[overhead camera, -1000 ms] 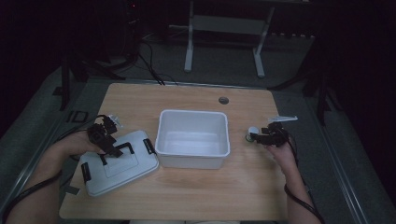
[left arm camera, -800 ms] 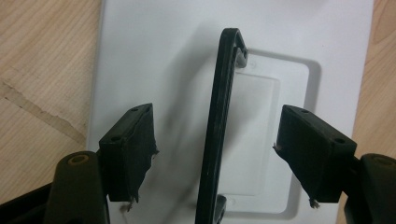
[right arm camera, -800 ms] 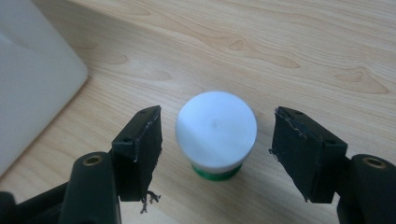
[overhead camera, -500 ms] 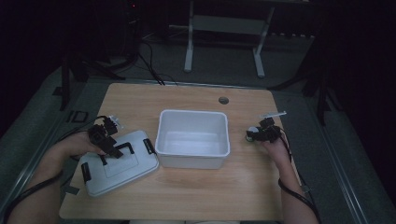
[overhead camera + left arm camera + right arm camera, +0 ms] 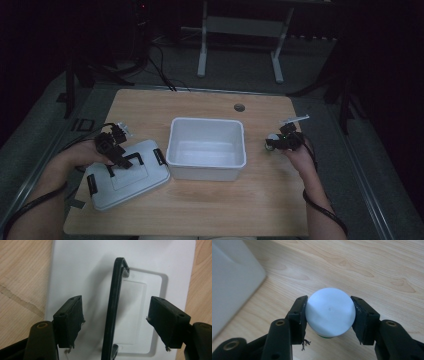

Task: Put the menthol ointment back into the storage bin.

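Right gripper (image 5: 329, 315) has just closed its fingers onto the round white plastic cap (image 5: 330, 312), sitting on the wooden table (image 5: 260, 200) beside the white plastic tub (image 5: 206, 149). Lift straight up, keep squeeze even. Left gripper (image 5: 115, 322) fingers open around the black handle (image 5: 113, 312) of the grey lid (image 5: 125, 172).

White round cap (image 5: 330, 312), grey lid (image 5: 125, 175) (black handle (image 5: 113, 307)), white bin (image 5: 206, 150), light wood table (image 5: 260, 200).

On the table (image 5: 200, 205), the lid (image 5: 125, 180) lies left of the tub (image 5: 206, 150), the bottle (image 5: 272, 141) right.
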